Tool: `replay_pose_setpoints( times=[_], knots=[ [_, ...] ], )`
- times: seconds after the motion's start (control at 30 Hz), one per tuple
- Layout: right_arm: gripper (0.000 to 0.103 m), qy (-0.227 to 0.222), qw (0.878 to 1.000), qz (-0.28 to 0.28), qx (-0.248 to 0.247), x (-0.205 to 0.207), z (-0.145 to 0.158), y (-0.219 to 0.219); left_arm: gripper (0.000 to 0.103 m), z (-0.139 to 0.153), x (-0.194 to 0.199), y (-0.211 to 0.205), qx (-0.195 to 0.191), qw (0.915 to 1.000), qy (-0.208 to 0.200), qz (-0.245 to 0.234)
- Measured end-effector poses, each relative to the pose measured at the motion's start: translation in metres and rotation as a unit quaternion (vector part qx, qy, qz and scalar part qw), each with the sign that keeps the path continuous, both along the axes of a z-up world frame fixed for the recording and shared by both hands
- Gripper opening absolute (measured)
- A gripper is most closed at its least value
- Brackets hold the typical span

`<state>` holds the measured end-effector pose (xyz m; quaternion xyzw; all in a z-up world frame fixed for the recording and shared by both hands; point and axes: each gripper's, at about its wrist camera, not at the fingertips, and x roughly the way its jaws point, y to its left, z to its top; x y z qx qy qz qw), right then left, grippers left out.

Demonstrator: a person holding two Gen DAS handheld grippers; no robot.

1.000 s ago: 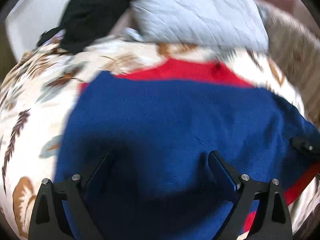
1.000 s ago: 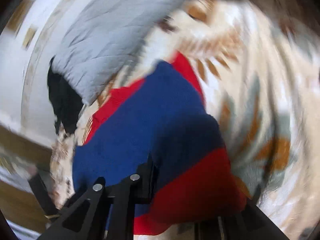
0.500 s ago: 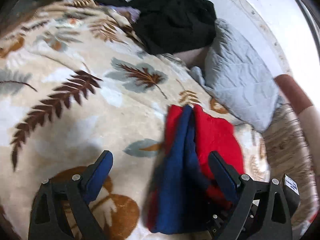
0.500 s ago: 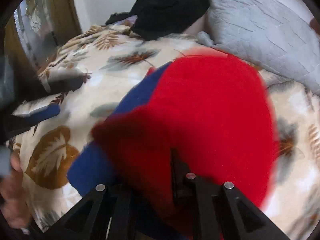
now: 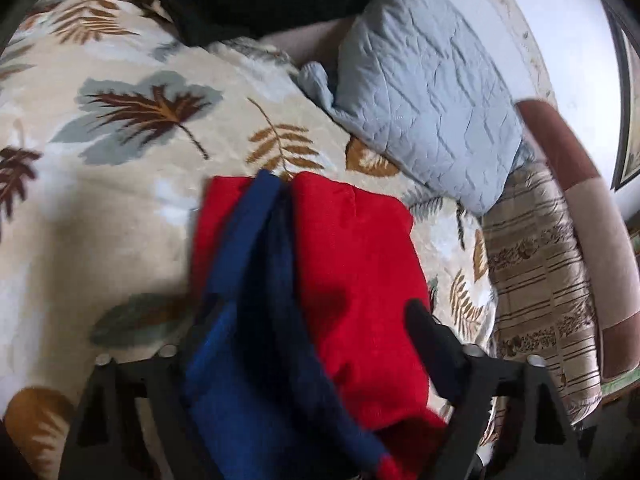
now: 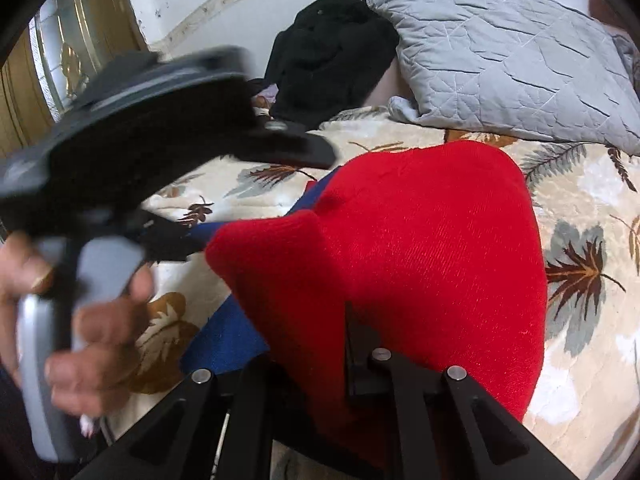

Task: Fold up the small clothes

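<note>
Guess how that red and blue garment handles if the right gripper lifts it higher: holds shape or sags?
Probably sags: the red and blue garment already drapes in soft folds over the right gripper, which is shut on it. Its layers look loosely stacked in the left view, so they may slide apart. The knit looks fuzzy, so slipping out seems unlikely.

Both wrist views close, downward, sharing garment (image 5: 352, 280)

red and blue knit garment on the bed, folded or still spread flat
Folded. The red and blue knit garment lies doubled on the leaf-print blanket, red panels over blue layers, one edge pinched in the right gripper.
</note>
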<state>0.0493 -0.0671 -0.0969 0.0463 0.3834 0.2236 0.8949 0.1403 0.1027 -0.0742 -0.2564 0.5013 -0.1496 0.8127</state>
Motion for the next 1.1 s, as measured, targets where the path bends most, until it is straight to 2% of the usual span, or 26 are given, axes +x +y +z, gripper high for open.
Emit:
replay_pose_setpoints(
  times=[0.03, 0.1, 0.13, 0.17, 0.23, 0.3, 0.33, 0.37, 0.4, 0.43, 0.47, 0.5, 0.53, 0.57, 0.6, 0.67, 0.83, 0.87, 0.93, 0.97, 1.0, 1.07, 1.1],
  knots=[
    [0.012, -0.004, 1.0, 0.002, 0.003, -0.002, 0.001, -0.002, 0.078, -0.004, 0.006, -0.005, 0.002, 0.9999, 0.01, -0.01],
    [0.012, -0.01, 1.0, 0.005, 0.006, -0.005, 0.003, -0.003, 0.059, -0.015, 0.018, -0.014, 0.006, 0.9989, 0.04, -0.022],
    [0.012, -0.013, 1.0, 0.008, 0.009, -0.008, 0.004, -0.004, 0.038, -0.019, 0.02, -0.017, 0.009, 0.9986, 0.044, -0.027],
    [0.012, -0.016, 1.0, 0.011, 0.009, -0.01, 0.005, -0.004, 0.025, -0.021, 0.021, -0.019, 0.014, 0.9986, 0.042, -0.029],
    [0.012, -0.025, 1.0, 0.016, 0.001, -0.015, 0.007, -0.002, 0.018, -0.013, 0.018, -0.018, 0.023, 0.9994, 0.014, -0.022],
    [0.012, -0.032, 0.999, 0.02, -0.001, -0.02, 0.011, -0.001, 0.017, 0.013, -0.001, -0.02, 0.035, 0.997, -0.061, -0.032],
    [0.012, -0.04, 0.999, 0.022, -0.002, -0.023, 0.016, 0.0, 0.017, 0.029, -0.017, -0.02, 0.046, 0.9911, -0.118, -0.043],
    [0.012, -0.051, 0.998, 0.027, -0.002, -0.028, 0.022, 0.002, 0.017, 0.037, -0.031, -0.018, 0.054, 0.9851, -0.157, -0.046],
    [0.012, -0.059, 0.998, 0.032, -0.002, -0.032, 0.027, 0.004, 0.017, 0.037, -0.037, -0.015, 0.059, 0.9824, -0.172, -0.042],
    [0.012, -0.067, 0.997, 0.038, -0.001, -0.036, 0.031, 0.007, 0.017, 0.03, -0.039, -0.01, 0.067, 0.9829, -0.169, -0.033],
    [0.012, -0.066, 0.997, 0.045, -0.006, -0.038, 0.029, 0.013, 0.017, 0.011, -0.032, -0.001, 0.068, 0.9886, -0.133, -0.019],
    [0.012, -0.055, 0.997, 0.05, -0.014, -0.036, 0.021, 0.019, 0.017, -0.012, -0.024, 0.007, 0.059, 0.9944, -0.087, -0.007],
    [0.012, -0.042, 0.997, 0.052, -0.022, -0.032, 0.012, 0.024, 0.017, -0.027, -0.019, 0.012, 0.058, 0.9966, -0.058, -0.001],
    [0.012, -0.013, 0.998, 0.057, -0.034, -0.027, -0.004, 0.03, 0.017, -0.036, -0.019, 0.016, 0.054, 0.9972, -0.051, 0.003],
    [0.012, 0.005, 0.997, 0.059, -0.039, -0.026, -0.014, 0.033, 0.017, -0.035, -0.022, 0.018, 0.047, 0.9968, -0.065, -0.001],
    [0.012, -0.002, 0.998, 0.056, -0.039, -0.031, -0.017, 0.034, 0.017, -0.027, -0.024, 0.017, 0.05, 0.9962, -0.071, -0.002],
    [0.012, -0.014, 0.998, 0.055, -0.025, -0.038, 0.002, 0.03, 0.019, 0.004, -0.032, 0.011, 0.033, 0.9907, -0.131, -0.014],
    [0.012, -0.02, 0.998, 0.055, -0.024, -0.041, 0.005, 0.03, 0.021, 0.002, -0.03, 0.011, 0.029, 0.9908, -0.131, -0.012],
    [0.012, -0.018, 0.998, 0.055, -0.018, -0.046, 0.006, 0.029, 0.032, -0.016, -0.015, 0.017, 0.026, 0.9952, -0.094, 0.009],
    [0.012, -0.011, 0.998, 0.056, -0.014, -0.047, 0.003, 0.029, 0.032, -0.029, -0.002, 0.019, 0.019, 0.9978, -0.06, 0.021],
    [0.012, -0.002, 0.998, 0.056, -0.011, -0.049, -0.003, 0.029, 0.032, -0.035, 0.005, 0.019, 0.008, 0.9986, -0.048, 0.022],
    [0.012, 0.006, 0.998, 0.057, -0.013, -0.052, -0.009, 0.029, 0.032, -0.035, 0.012, 0.021, -0.004, 0.9987, -0.045, 0.023],
    [0.012, 0.006, 0.998, 0.057, -0.012, -0.053, -0.01, 0.029, 0.027, -0.028, 0.011, 0.022, 0.001, 0.9979, -0.059, 0.026]
  ],
)
